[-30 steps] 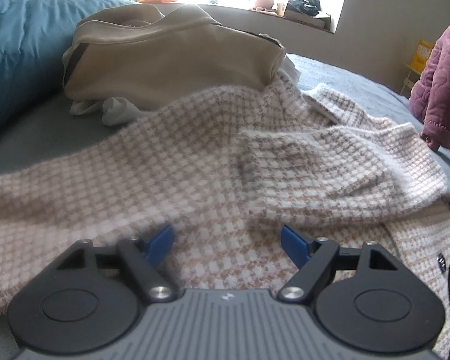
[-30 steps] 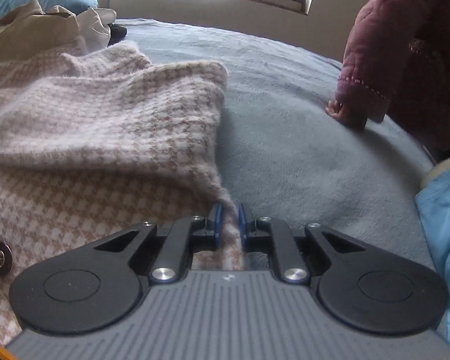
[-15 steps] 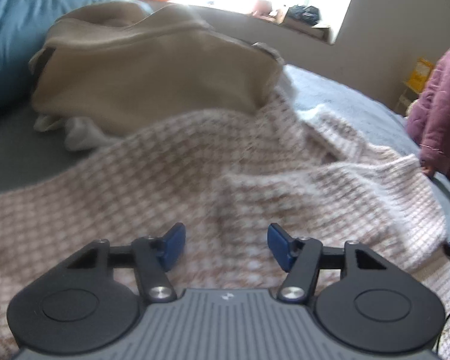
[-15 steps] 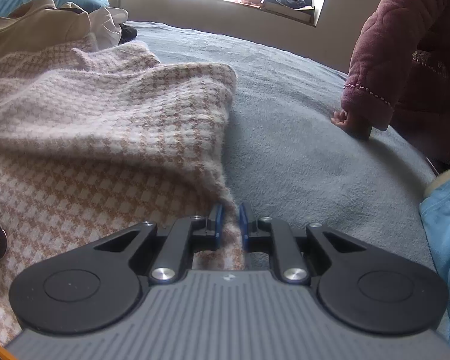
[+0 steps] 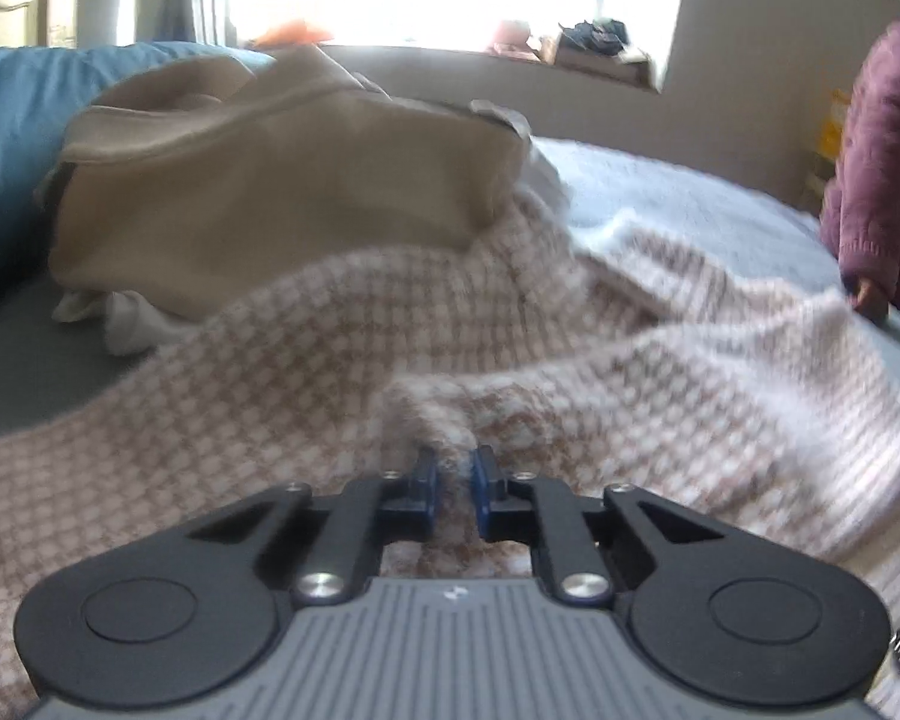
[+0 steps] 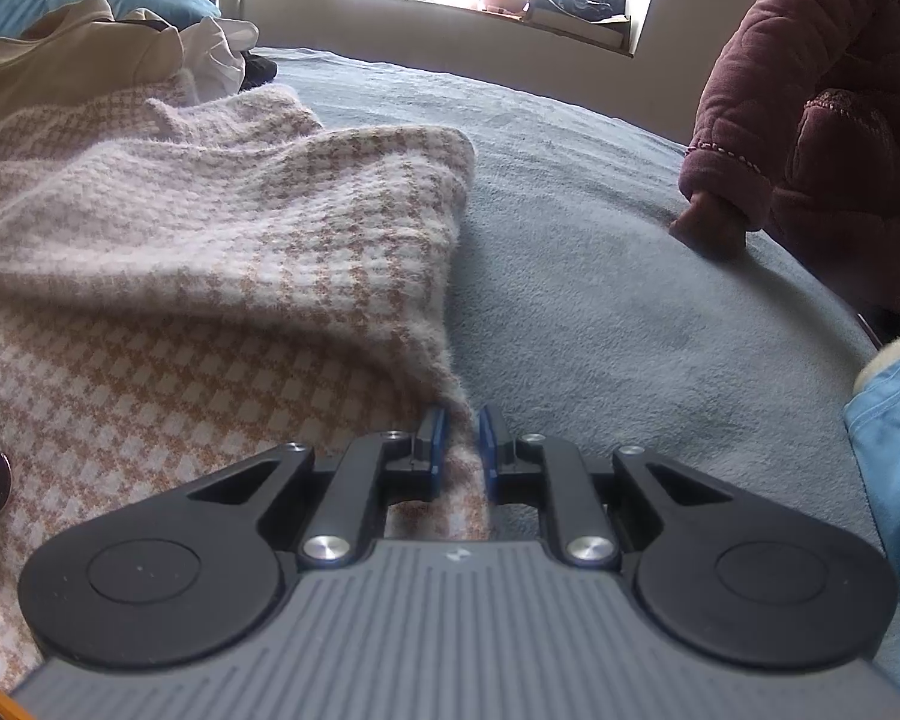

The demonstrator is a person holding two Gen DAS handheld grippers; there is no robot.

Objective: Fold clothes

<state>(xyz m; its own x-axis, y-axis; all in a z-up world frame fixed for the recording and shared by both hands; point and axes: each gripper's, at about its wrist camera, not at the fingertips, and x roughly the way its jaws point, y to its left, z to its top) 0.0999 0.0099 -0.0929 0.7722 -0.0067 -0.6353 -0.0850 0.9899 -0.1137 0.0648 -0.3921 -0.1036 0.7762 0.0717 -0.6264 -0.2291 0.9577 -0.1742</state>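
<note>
Fabric of the checked garment [image 5: 390,360] lay spread on the bed [image 6: 600,252]. Left gripper [image 5: 453,468] jaws were closing on a raised fold at mid-cloth. Right gripper [image 6: 456,438] jaws were clamped on the garment's edge.

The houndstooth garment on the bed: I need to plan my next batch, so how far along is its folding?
Early. Done: one flap of the houndstooth garment already lies doubled over itself. In hand: the right gripper is shut on its edge, and the left gripper is closing with a pinch of its fabric between the pads. Left: it is rumpled, not a neat stack, and the beige garment behind sits heaped, unfolded.
</note>
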